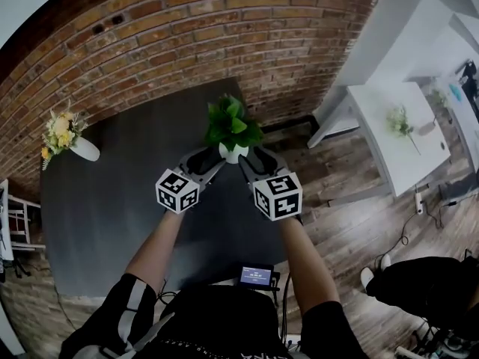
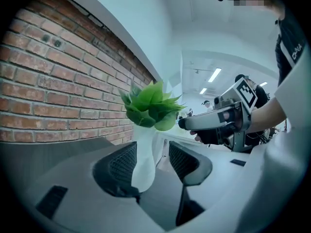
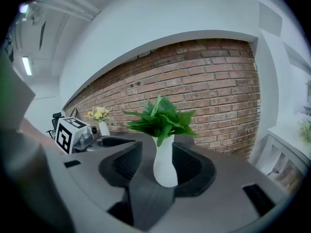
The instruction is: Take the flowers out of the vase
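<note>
Brick wall is running behind a dark round table; a white table is standing well apart at the right. The person's two bare forearms are reaching over the dark table, each hand carrying tongs. The left tongs and right tongs are converging on the white vase from either side. The vase is standing upright near the table's far edge, by the wall. Left tongs: released, jaws standing apart. In the left gripper view the vase is showing between them, close against the left pad with a clear gap to the right pad; contact there not determinable. Right tongs: released too, jaws apart, vase showing between them with no pad pressing on it. The flowers, an all-green leafy bunch, are sitting in the vase neck. A second white vase holding yellow blooms is lying tilted at the table's left edge. Marker cubes and are showing black-and-white square codes, no letters. A small lit screen at the person's waist is too small to read. White lettering on a dark sleeve is showing only in part.
</note>
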`<state>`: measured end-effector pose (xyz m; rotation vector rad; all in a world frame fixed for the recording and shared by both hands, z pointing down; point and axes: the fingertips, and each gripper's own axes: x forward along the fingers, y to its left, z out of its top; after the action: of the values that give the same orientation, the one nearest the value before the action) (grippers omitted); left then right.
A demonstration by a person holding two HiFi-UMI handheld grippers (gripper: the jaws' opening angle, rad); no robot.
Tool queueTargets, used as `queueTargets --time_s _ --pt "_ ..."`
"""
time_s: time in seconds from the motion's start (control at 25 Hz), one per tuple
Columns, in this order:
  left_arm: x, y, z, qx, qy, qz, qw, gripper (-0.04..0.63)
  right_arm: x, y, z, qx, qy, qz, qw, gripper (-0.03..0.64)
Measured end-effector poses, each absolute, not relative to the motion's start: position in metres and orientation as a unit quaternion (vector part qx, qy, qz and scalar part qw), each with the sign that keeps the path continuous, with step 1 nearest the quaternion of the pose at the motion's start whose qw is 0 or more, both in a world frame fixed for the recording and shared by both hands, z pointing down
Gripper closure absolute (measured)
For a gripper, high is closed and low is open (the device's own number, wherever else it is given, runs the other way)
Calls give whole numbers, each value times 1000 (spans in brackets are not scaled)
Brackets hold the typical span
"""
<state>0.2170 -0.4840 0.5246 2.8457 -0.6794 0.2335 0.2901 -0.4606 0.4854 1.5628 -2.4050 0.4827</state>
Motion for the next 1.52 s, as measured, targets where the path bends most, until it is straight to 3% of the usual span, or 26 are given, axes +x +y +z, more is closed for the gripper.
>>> queueTargets --time_s 0.08,0.28,0.76,0.84,1.04,1.16,1.4,1.52 --pt "226 -494 531 965 -229 89 95 380 293 -470 487 530 -825 160 116 382" --pt "251 -519 543 966 -226 97 84 301 301 -499 499 503 -840 146 141 313" --pt "282 -547 561 967 -226 91 70 282 274 -545 500 453 -875 117 126 294" --pt "280 -550 561 966 -234 89 69 332 270 -550 500 449 -877 112 129 295" --pt "280 -552 562 965 -235 95 63 344 265 -555 499 450 -878 96 128 296" --pt "279 -552 562 965 -237 96 63 344 267 -559 493 464 -873 84 122 350" --pt "281 -552 562 964 -238 102 62 344 269 -558 487 482 -864 54 133 531" --pt "281 -551 563 964 -237 102 62 344 271 -558 482 484 -864 64 124 554"
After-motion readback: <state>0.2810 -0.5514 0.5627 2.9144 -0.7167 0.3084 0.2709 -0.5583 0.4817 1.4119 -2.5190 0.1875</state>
